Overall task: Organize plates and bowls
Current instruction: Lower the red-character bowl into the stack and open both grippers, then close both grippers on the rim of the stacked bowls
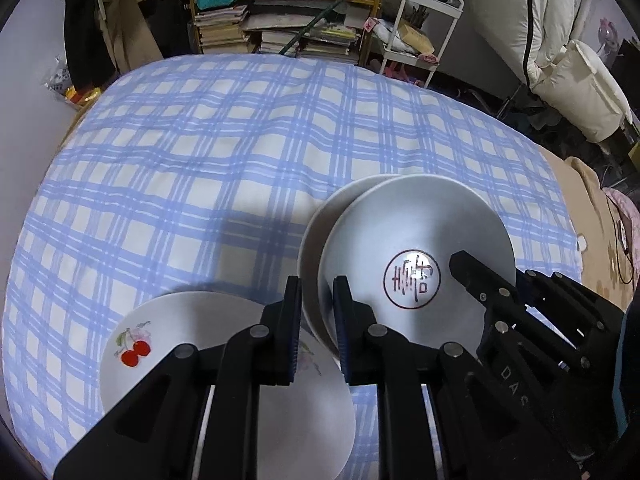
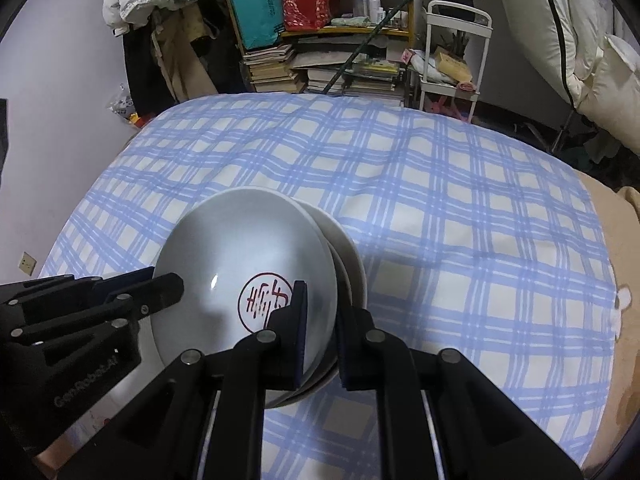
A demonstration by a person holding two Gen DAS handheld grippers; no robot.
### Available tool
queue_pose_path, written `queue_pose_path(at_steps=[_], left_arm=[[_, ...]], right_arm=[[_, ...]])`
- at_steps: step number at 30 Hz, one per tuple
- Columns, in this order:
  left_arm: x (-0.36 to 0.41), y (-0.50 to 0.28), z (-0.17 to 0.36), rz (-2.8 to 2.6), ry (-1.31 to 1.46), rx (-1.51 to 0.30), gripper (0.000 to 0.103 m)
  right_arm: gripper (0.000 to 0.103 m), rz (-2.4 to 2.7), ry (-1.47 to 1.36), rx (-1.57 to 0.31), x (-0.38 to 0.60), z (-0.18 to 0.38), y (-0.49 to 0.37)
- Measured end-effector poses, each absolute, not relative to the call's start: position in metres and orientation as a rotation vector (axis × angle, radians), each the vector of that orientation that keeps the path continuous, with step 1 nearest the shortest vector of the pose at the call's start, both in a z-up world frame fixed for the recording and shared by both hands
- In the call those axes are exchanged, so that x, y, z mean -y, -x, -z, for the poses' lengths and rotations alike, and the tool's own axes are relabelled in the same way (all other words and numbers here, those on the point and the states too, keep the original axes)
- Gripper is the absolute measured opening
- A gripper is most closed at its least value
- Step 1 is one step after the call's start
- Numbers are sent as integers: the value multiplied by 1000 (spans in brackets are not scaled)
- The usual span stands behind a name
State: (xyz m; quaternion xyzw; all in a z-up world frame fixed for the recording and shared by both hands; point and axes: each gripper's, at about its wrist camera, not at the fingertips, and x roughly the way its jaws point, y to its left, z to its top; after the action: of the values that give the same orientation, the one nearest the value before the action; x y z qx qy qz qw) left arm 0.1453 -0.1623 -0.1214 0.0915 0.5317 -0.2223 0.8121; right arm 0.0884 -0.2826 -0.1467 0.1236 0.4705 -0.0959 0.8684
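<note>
Two white bowls are nested; the upper bowl (image 1: 416,236) has a red round character mark inside and sits skewed in the lower bowl (image 1: 316,232). My left gripper (image 1: 317,320) is shut on the stack's left rim. My right gripper (image 2: 322,332) is shut on the right rim of the stack (image 2: 244,248); it also shows in the left wrist view (image 1: 472,276). The left gripper shows in the right wrist view (image 2: 160,292). A white plate with red cherries (image 1: 168,344) lies on the bed under my left gripper.
The bowls and plate are over a blue and white checked bedspread (image 1: 224,152). Behind the bed stand a yellow shelf with stacked books (image 1: 280,32) and a white trolley (image 1: 424,32). A beige blanket (image 2: 624,320) lies at the right edge.
</note>
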Motion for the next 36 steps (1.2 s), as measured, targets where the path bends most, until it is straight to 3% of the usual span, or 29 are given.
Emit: queue_pose_path(at_steps=[6,15,21,23,25,28,32,36], left_arm=[[155,-133,105,457,-258,-1054,16],[139,-142,111,410,-241,-1085,17],[137,-149,113,397,-249,-1087,20],[136,-153,114,390,-241,-1091,23],[135,-156,115,381,-235,-1092,32],[135,-160,117,355,-233,-1088,44],[135,-165,119,345,-225,-1088,50],[138,-168,124,358,-225,-1108,51]], right_arm=[[15,233,-211,-981,280,139,-82],[20,220,-244,-984,291,136,-80],[54,221,-378,-945,316,126,-73],[71,231,-404,-946,323,125,-71],[80,264,-426,-953,330,127,-70],[87,361,-431,-971,343,132,-66],[100,412,-460,-1013,360,138,-61],[103,379,-533,-1039,366,143,-60]])
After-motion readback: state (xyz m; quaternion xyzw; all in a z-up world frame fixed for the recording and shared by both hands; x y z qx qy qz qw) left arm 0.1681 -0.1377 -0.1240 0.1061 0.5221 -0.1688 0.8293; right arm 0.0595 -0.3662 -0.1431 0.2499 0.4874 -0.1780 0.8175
